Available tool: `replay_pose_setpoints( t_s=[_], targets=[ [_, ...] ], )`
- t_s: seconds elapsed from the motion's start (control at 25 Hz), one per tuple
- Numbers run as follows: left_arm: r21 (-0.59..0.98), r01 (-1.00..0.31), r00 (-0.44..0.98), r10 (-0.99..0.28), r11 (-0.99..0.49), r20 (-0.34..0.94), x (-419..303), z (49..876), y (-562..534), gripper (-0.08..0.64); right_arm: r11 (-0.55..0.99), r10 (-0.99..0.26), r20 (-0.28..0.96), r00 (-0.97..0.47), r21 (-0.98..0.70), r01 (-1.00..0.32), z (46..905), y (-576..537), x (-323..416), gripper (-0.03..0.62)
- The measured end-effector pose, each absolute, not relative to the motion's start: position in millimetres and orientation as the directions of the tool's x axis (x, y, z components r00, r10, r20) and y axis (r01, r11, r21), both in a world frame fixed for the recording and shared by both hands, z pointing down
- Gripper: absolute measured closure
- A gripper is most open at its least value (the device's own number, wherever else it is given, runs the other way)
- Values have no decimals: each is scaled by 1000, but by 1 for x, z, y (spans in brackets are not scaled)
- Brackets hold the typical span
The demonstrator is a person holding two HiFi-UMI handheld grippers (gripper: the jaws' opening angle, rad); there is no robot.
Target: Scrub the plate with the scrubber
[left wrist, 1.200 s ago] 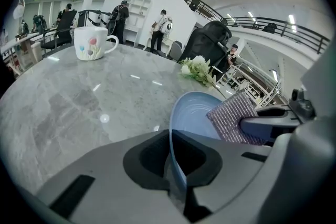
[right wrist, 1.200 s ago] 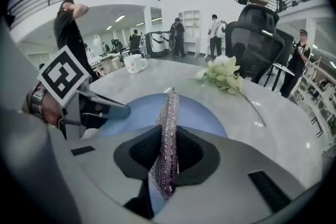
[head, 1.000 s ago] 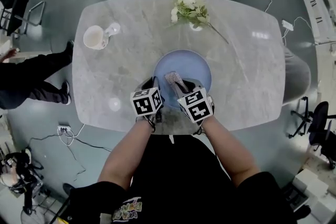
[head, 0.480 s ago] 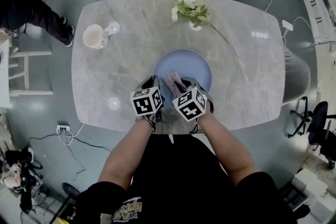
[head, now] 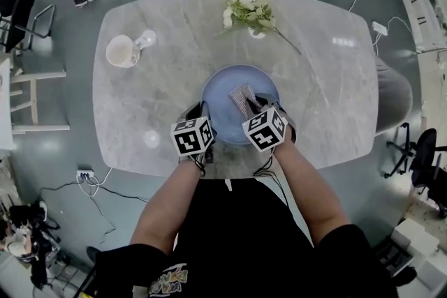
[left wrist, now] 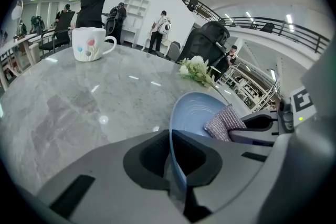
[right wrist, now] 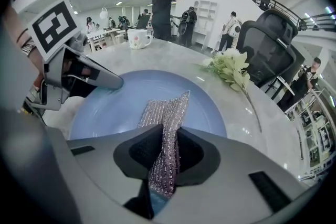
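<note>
Head view: plate [head: 223, 91] near front edge of worktop [head: 140, 101]. Left gripper [head: 203, 113] fingers clamped on plate's near-left rim. Right gripper [head: 255, 107] fingers clamped on scrubber [head: 242, 95], long axis pointing ahead over plate centre.

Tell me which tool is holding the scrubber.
The right tool: its jaws pinch the silvery mesh scrubber over the blue plate, while the left tool clamps the plate's rim instead.
</note>
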State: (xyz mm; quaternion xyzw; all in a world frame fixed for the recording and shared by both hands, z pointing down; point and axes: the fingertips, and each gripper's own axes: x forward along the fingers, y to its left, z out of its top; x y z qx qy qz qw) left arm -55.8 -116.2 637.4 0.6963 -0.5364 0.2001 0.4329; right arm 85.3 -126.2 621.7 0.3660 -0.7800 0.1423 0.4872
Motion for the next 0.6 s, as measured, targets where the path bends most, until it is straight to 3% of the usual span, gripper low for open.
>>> replay_pose_setpoints(
  t_s=[0.6],
  targets=[
    [387,-921,346,-572,-55,743,-55,637,-116,534,677,-530,842,-103,347,-650,613,-165,142,515]
  ],
)
